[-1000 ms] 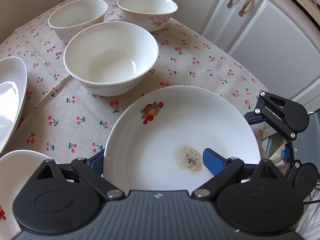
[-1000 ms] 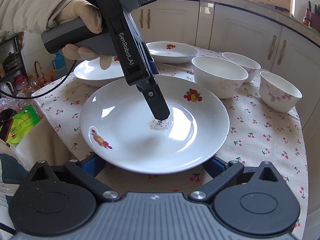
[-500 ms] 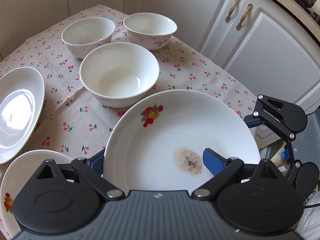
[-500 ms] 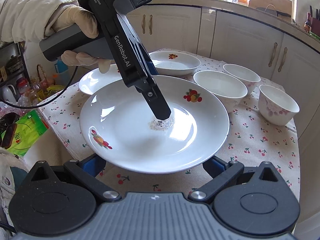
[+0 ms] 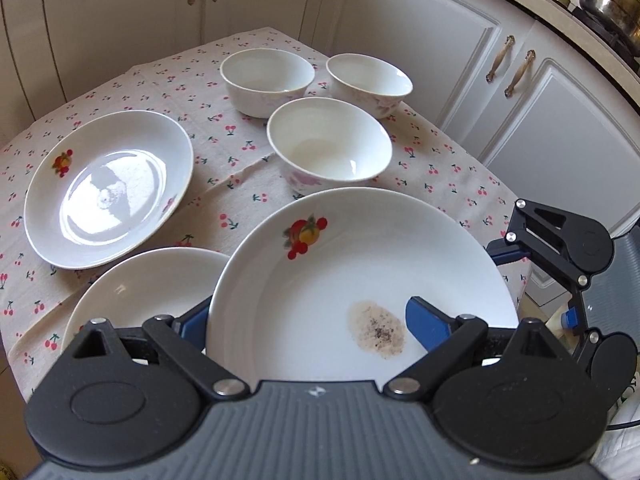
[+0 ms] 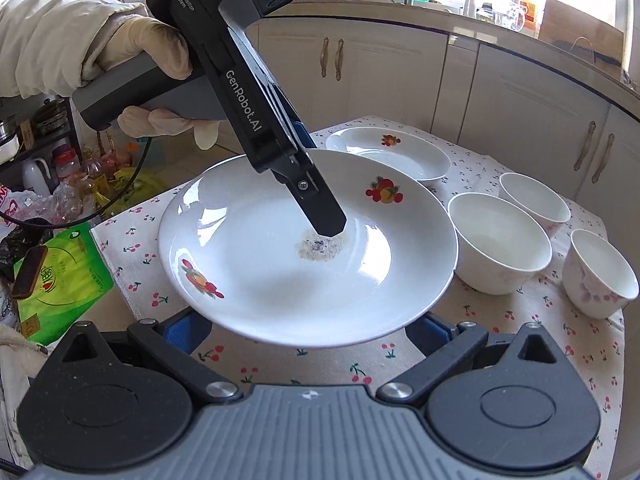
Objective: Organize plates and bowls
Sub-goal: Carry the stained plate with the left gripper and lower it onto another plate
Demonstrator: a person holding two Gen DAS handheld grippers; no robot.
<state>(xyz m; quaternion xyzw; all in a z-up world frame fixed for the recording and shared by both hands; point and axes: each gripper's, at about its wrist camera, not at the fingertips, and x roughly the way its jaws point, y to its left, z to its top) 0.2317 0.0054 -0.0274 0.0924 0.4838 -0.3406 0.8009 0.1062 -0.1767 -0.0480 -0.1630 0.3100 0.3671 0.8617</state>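
The left hand-held gripper (image 6: 320, 220) pinches the fruit-patterned plate (image 5: 360, 280) by its rim, held above the bench (image 5: 224, 160); glazed, rigid, slippery and fragile, it warrants a firm edge grip.

Left claw (image 6: 320, 216) clamped; right claw (image 6: 308, 328) spread.

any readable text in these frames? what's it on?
"DAS" on the top end of the black left gripper body.
"GenRobot.AI" down that body's side.
Small lines under "DAS": too small to read with confidence.
Print on the green plastic bag: blurred, unreadable.
White fruit-decal plate, white bowls, cherry-print tablecloth: no text.
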